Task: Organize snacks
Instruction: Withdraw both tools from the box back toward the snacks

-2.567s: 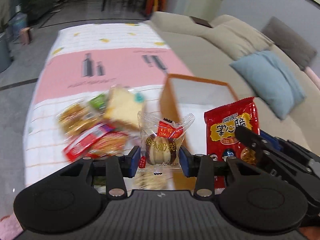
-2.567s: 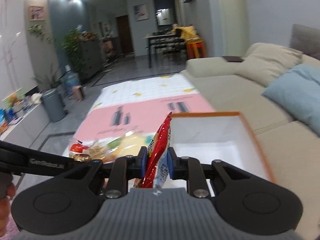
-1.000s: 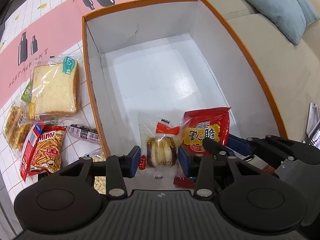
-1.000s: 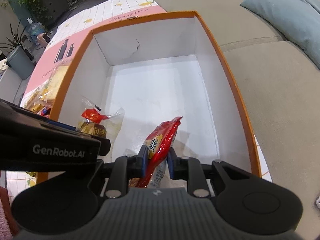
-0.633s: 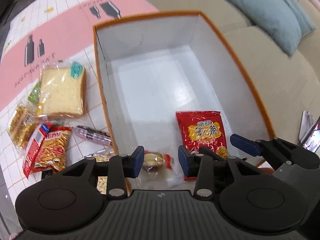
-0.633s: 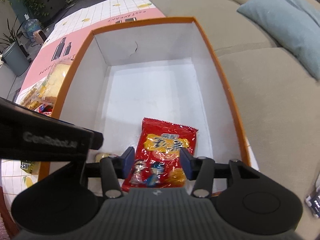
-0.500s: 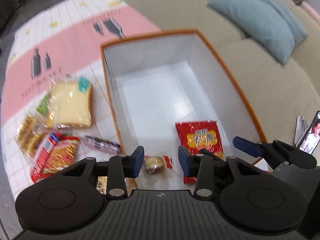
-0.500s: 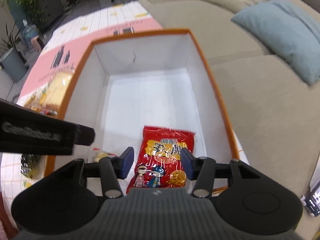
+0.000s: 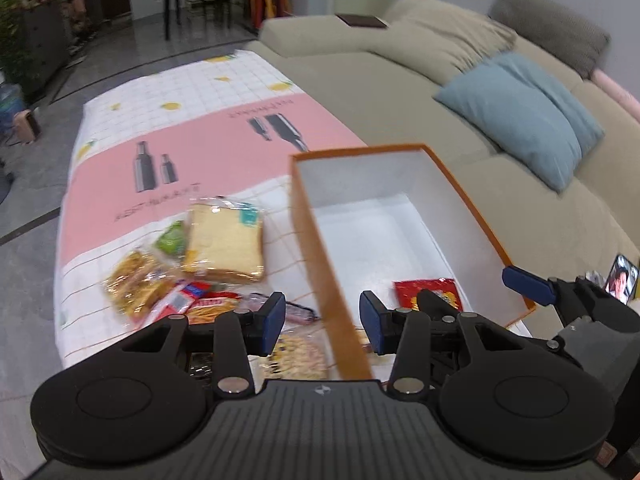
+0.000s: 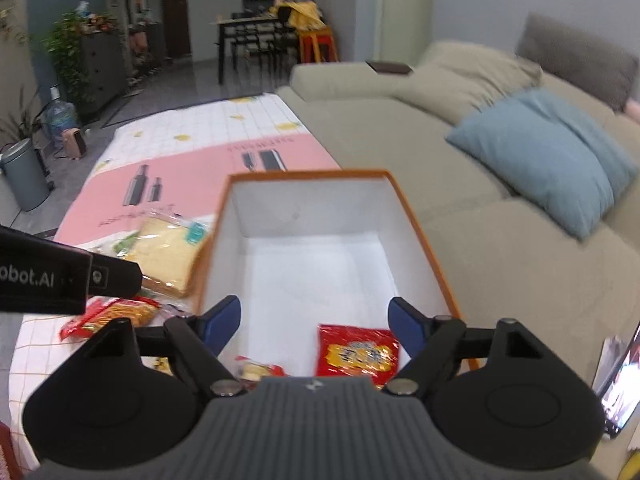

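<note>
Beside the sofa (image 9: 400, 92), both the left gripper (image 9: 322, 323) and the right gripper (image 10: 314, 319) are open and empty over the box (image 10: 424, 240), so I would next reach left for the bread (image 9: 224, 246), gripping its wrapper gently.

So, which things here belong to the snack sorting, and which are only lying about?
For the job: box, red packet and pastry inside it, bread, Mimi sticks, both open claws.

Lying about: blue cushion, phone, bin, sofa.
</note>
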A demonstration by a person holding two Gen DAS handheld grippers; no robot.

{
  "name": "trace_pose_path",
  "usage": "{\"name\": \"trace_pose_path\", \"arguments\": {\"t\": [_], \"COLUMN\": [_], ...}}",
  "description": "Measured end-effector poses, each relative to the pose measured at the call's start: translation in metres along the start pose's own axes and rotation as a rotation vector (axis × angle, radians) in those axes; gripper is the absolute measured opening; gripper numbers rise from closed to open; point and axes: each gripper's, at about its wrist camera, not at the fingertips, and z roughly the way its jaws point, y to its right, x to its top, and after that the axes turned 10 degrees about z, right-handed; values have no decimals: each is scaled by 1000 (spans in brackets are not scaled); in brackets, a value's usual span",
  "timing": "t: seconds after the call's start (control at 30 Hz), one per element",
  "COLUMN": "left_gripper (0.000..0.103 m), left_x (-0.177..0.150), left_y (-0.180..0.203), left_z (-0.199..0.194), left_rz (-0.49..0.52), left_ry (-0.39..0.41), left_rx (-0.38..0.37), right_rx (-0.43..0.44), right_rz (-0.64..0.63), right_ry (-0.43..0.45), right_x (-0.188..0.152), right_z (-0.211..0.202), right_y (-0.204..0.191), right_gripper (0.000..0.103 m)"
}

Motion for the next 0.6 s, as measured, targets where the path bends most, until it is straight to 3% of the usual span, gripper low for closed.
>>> {"name": "trace_pose_path", "arguments": {"t": [0.23,0.6], "left_gripper": [53,54], "left_x": [-33,-103], "left_y": [-42,-98], "left_z": [-16,9], "left_rz": [-52,-182], "left_ry": [19,-111], "left_rx": [99,72], "right_rx": [139,203], "right_rz": [11,-69], "right_ry": [11,-108], "right_x": [-14,-58], "right_z": [-15,0], "right_y": [-38,-88], "right_gripper": [80,79]}}
